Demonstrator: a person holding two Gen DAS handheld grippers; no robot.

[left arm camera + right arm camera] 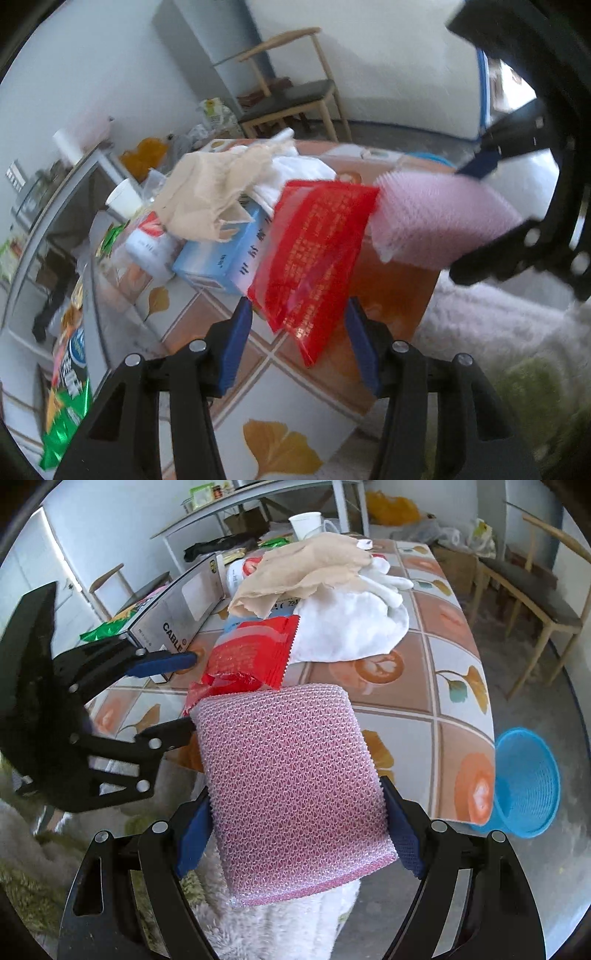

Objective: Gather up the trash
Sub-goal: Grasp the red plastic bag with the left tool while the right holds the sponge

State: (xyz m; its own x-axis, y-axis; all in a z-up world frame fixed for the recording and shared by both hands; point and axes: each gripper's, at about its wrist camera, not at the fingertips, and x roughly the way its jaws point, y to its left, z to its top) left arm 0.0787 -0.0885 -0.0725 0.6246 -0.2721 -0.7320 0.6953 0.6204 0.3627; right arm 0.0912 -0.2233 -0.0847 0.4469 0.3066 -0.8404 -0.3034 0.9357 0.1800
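The red plastic wrapper [314, 254] lies on the tiled counter [295, 398], near its edge, its upper end leaning against the blue carton [225, 254] and its lower corner pointing toward the left tool [299, 343]. In the right wrist view the same wrapper [251, 653] shows a serrated sealed edge and a crumpled, glossy torn end. It looks light, thin and slippery: film that will buckle rather than resist, so a pinch across the flat body or over the stiffer sealed seam should hold better than one on the loose torn flap, which could slide out or tear.

The left tool stands half spread, its blue pads either side of the wrapper's lower corner; I cannot tell whether either pad touches it, and nothing is pinched.

The right tool [295, 827] is closed on a pink mesh scouring pad [291, 786], both pads pressing its sides. The pad looks soft, springy and rough-faced, easy to grip, and it hangs over the counter's edge just beside the wrapper.

Behind the wrapper sit crumpled beige paper [199, 195] and white tissue [351, 627], both featherweight and compressible. A blue mesh bin [524, 782] stands on the floor by the counter's far corner, the likely destination.
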